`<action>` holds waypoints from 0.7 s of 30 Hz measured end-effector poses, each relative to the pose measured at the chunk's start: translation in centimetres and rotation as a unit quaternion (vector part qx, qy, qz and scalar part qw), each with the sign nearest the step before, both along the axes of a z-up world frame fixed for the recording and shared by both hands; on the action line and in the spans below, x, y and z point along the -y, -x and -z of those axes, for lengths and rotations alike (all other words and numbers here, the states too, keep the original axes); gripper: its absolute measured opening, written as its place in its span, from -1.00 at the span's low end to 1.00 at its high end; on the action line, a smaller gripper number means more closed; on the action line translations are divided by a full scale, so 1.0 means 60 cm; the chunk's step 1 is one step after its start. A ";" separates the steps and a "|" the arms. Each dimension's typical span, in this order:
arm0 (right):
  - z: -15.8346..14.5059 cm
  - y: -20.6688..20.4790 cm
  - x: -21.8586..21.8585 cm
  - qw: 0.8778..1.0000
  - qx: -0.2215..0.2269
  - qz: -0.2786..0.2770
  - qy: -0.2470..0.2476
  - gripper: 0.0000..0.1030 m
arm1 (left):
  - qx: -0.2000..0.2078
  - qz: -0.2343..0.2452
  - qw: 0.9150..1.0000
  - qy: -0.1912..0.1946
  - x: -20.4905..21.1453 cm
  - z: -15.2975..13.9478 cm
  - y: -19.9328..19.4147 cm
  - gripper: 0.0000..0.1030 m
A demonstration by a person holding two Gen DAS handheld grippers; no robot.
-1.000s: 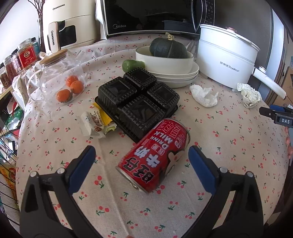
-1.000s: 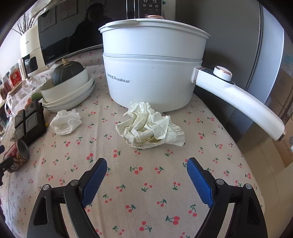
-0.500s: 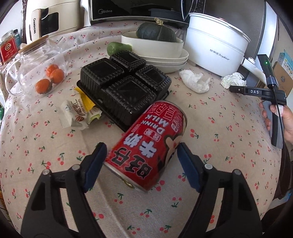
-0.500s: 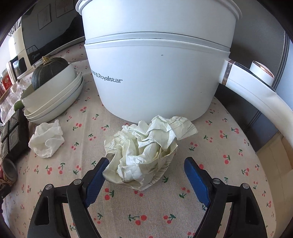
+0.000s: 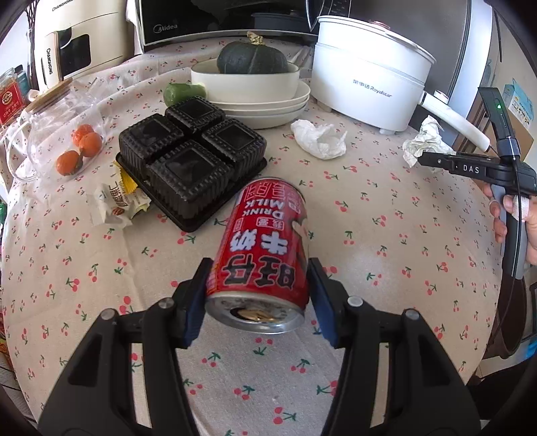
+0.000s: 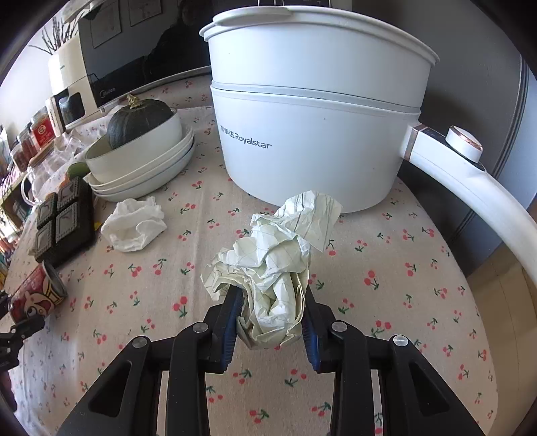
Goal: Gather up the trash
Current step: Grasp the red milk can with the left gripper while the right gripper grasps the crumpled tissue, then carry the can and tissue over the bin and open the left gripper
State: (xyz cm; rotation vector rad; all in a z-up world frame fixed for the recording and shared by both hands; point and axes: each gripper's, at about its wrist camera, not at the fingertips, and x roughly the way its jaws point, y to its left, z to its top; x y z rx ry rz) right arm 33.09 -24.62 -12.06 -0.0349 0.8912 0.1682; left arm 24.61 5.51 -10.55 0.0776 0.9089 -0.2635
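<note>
Over the worktop (image 5: 386,255) both my grippers tilt down: left gripper (image 5: 260,295) just closed on one milk can (image 5: 265,248), right gripper (image 6: 270,315) on one paper wad (image 6: 275,268); one tissue (image 6: 134,228) lies loose.

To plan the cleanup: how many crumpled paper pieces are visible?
2: a crumpled lined paper ball between the right gripper fingers, and a crumpled white tissue beside the stacked plates. None seems hidden.

Pot (image 6: 312,134): Royalstar. Microwave (image 5: 214,16): Midea. Can (image 5: 265,248): DRINK MILK. Air fryer (image 5: 67,37): CHANGHONG.

Cherry-print tablecloth (image 5: 386,241) carries pot (image 5: 365,90), black tray (image 5: 191,164), tissue (image 5: 319,139).
</note>
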 end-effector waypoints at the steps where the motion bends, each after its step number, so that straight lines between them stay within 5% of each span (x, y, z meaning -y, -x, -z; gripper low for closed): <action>1: -0.005 0.012 0.001 1.000 0.000 0.000 0.003 -0.34 | 0.001 0.000 1.000 0.000 0.004 -0.005 0.006 0.09; 21: -0.057 0.253 0.061 1.000 -0.002 0.021 0.005 -0.34 | 0.026 0.001 1.000 0.001 0.075 -0.044 0.127 0.05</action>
